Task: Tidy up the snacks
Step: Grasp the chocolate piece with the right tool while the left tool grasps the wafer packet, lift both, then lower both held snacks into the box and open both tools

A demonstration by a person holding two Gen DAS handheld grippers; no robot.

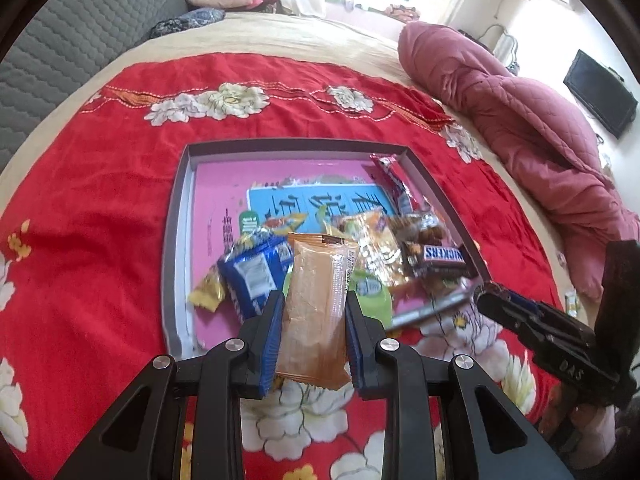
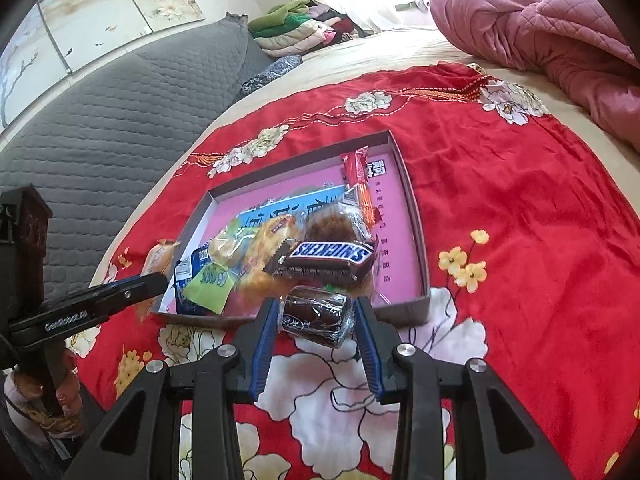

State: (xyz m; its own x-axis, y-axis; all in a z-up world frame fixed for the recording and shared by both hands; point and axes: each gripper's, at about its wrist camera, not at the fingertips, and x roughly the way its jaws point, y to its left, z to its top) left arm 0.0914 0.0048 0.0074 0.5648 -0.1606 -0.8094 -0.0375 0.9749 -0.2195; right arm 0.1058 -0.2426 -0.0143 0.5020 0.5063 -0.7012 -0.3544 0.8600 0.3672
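My left gripper (image 1: 314, 300) is shut on a long tan-orange snack packet (image 1: 316, 312), held just above the near edge of a shallow box tray (image 1: 176, 240) with a pink printed floor. My right gripper (image 2: 316, 314) is shut on a dark brown wrapped cake (image 2: 316, 318), over the tray's (image 2: 420, 240) near rim. Several snacks are piled in the tray's near right part: a Snickers bar (image 2: 332, 256), a blue packet (image 1: 256, 276), a yellow candy (image 1: 208, 292) and a red stick (image 1: 394, 184). Each gripper shows in the other view: the right gripper (image 1: 486, 292), the left gripper (image 2: 156, 280).
The tray lies on a red flowered cloth (image 1: 100, 200) spread over a beige bed. A pink quilt (image 1: 520, 120) is bunched at the right. A grey padded headboard (image 2: 120, 120) and folded clothes (image 2: 304, 28) lie beyond. A person's hands hold both gripper handles.
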